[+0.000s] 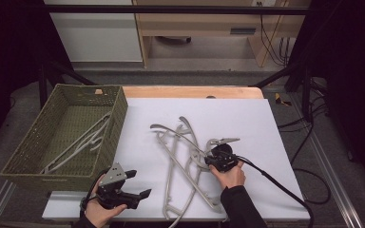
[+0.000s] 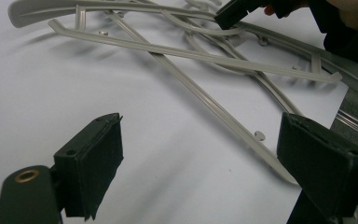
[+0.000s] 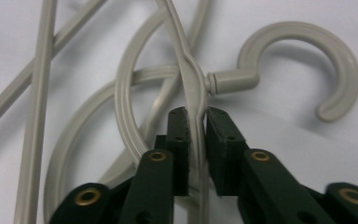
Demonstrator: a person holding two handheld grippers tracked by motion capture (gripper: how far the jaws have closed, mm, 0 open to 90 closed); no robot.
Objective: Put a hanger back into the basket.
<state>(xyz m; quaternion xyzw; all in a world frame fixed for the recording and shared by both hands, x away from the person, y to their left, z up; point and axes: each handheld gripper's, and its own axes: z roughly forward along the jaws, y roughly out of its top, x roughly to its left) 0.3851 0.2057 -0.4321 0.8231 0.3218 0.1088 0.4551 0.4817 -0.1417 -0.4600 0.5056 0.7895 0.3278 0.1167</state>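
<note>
White sheeting (image 1: 247,118) covers the table, with tangled grey hangers (image 1: 185,161) lying at its centre. Right gripper (image 3: 196,114) pinches one hanger's neck just below the hook (image 3: 303,60), probably to pull it free. Left gripper (image 1: 140,185) waits at seven o'clock, jaws wide and empty, while the wicker basket (image 1: 119,109) at nine o'clock already holds hangers.

Pale grey moulded-plastic clothes hangers (image 1: 185,161) appear smooth and semi-matt, on a matt white paper-like sheet (image 1: 247,118), beside a rough olive-green woven basket (image 1: 119,118).
</note>
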